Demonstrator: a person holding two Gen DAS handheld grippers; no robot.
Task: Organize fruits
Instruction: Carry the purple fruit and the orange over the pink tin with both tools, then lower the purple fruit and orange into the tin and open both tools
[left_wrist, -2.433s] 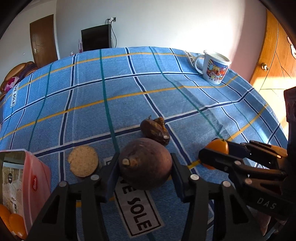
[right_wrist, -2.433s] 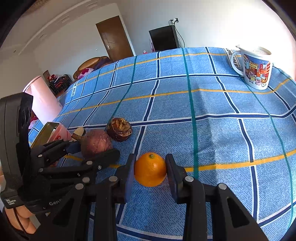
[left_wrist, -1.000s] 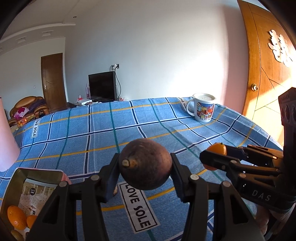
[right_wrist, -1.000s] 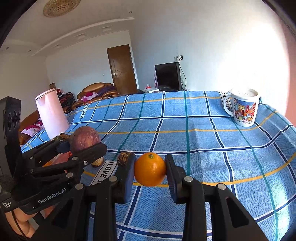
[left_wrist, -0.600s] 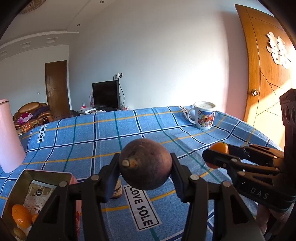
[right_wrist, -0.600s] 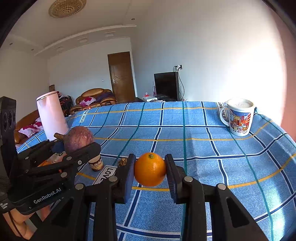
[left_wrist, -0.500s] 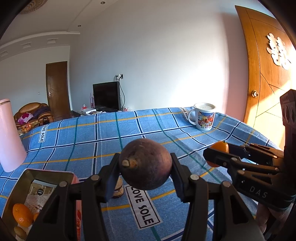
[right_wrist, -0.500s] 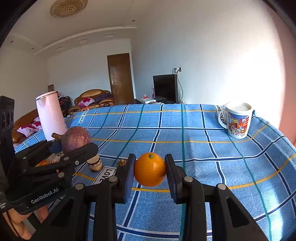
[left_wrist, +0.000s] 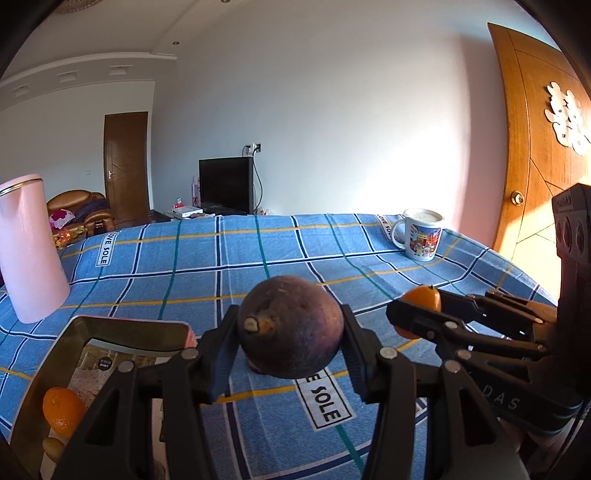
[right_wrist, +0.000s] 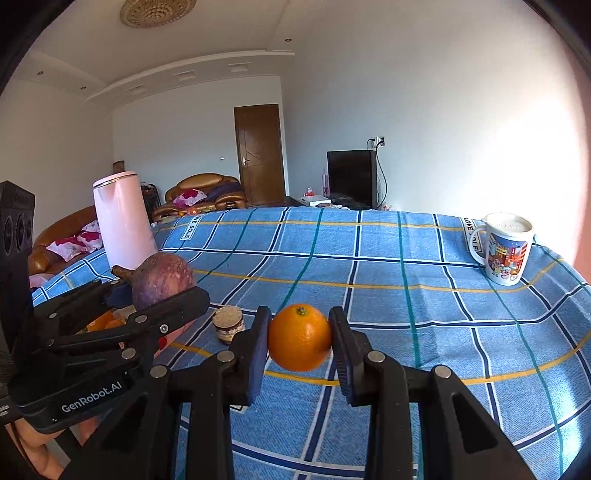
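Right now you have both fruits off the tabletop (left_wrist: 258, 258) and in the air: your left gripper (left_wrist: 290, 332) is clamped on the dark purple fruit (left_wrist: 290, 326), and your right gripper (right_wrist: 299, 343) is clamped on the orange (right_wrist: 299, 341), each fruit pinched squarely between its jaws. Below and to the left of your left jaws sits the pink tin (left_wrist: 122, 332), open, with at least one small orange fruit (left_wrist: 61, 410) already lying in it, so part of the sorting looks done. What remains, by my reading, is to carry both held fruits over that tin and let them go inside. One more brownish fruit appears to lie on the cloth under your left jaws, mostly hidden, so I cannot say what it is; it may need collecting too. A small cork-lidded jar (right_wrist: 229, 323) stands just ahead and left of your right jaws, beside the tin, while the mug (right_wrist: 504, 251) and pink kettle (right_wrist: 123, 225) stand well apart.
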